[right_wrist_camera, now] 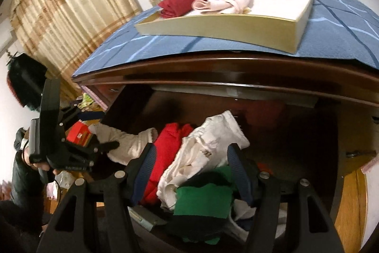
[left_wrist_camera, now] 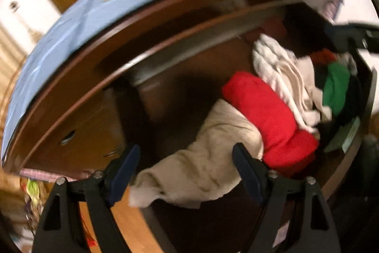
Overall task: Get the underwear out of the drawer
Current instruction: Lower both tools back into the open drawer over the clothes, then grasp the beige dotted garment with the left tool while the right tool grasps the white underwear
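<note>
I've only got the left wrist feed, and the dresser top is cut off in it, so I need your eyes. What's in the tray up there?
Observer: The tray holds two rolled garments at its left end, a dark red one and a pale pink one.
Operator: I see only a sliver of the right tool. Is it open?
Observer: Yes. The right tool is open, above the white garment and the green garment in the drawer.
Operator: What's past the dresser's left end?
Observer: A striped gold curtain.
</note>
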A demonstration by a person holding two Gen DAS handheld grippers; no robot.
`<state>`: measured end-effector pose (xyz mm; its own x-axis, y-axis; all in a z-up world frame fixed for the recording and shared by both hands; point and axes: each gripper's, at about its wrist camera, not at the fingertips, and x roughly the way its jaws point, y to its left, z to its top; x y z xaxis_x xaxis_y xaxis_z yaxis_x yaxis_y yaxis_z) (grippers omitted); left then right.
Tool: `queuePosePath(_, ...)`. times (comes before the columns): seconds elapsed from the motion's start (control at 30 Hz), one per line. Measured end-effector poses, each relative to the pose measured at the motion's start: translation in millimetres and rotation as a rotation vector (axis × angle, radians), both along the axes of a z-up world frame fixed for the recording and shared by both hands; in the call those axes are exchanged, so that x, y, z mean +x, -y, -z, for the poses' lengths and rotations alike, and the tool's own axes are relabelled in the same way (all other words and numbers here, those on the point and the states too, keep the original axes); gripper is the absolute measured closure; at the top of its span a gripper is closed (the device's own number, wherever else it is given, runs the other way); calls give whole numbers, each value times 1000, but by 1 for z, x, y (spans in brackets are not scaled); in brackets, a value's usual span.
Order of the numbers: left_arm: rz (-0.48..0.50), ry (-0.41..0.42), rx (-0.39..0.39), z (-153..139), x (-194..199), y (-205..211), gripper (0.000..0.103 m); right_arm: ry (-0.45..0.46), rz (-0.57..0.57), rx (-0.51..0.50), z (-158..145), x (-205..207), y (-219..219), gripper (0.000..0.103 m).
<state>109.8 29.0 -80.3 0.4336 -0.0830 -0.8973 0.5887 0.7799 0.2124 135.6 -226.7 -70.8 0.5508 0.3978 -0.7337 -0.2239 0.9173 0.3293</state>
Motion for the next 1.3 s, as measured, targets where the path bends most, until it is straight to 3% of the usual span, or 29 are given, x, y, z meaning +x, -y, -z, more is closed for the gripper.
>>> queuePosePath(0.2,150,-37,59,9,4,20,21,-42,59,5,7,6,8,38)
queuePosePath(0.33,237,-51,69,0,2,21,21,-63,68,30,10,9,10,38)
queuePosePath(0.53,413,-132,119,5,-7,27,20,-96,80,43,16,15,11,38)
queuePosePath(0.67,371,-171,105,12,11,34,13,-104,94,34,18,17,11,38)
queuePosePath(0.77,340,-213,169,32,22,39,9,-124,121,46,21,20,15,38)
queuePosePath(0.83,338,-255,179,43,24,43,4,-150,163,81,24,23,24,38)
queuePosePath(0.97,320,-286,174,50,26,46,4,-201,227,183,33,29,39,38)
queuePosePath(1.1,294,-263,148,48,23,43,13,-218,225,196,37,35,32,38)
queuePosePath(1.17,268,-229,127,42,16,41,28,-220,216,191,40,38,24,38)
queuePosePath(1.2,246,-253,78,38,15,38,57,-224,217,181,42,40,19,38)
queuePosePath(1.3,161,-254,3,33,15,30,59,-247,213,141,46,45,5,38)
